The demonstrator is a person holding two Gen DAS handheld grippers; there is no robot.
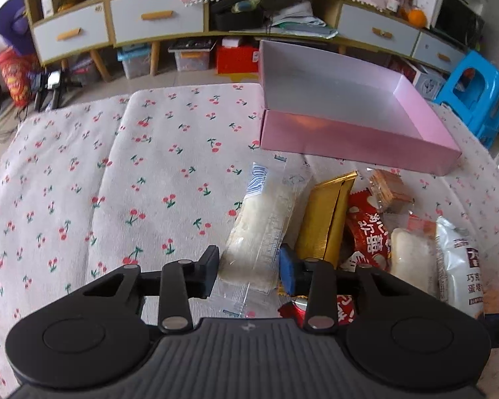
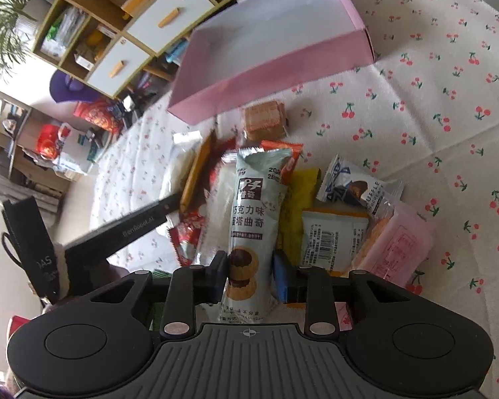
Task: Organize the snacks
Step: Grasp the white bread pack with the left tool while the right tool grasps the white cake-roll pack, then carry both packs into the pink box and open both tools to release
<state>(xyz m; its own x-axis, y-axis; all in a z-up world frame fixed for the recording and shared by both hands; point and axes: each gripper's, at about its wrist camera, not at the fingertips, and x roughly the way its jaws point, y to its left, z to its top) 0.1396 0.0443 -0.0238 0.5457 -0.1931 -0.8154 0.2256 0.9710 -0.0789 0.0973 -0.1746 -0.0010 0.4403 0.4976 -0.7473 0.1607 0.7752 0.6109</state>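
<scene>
The tall pale green cookie packet [image 2: 254, 212] carries the Chinese words "巧克力味" and "蛋塔曲奇". The small white and blue truffle wrapper [image 2: 356, 188] shows "TRUFFLE CHOCOLATE". The black flat bar [image 2: 129, 226] at the left reads "GenRobot.AI", but I cannot read the print on the other wrappers.

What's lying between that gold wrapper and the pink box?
Nothing but bare cherry-print cloth: in the left wrist view, a short strip of it separates the gold wrapper from the pink box.

Cherry-print cloth [image 1: 149, 173] — snacks [image 1: 332, 219]; pink box [image 1: 349, 139]
</scene>
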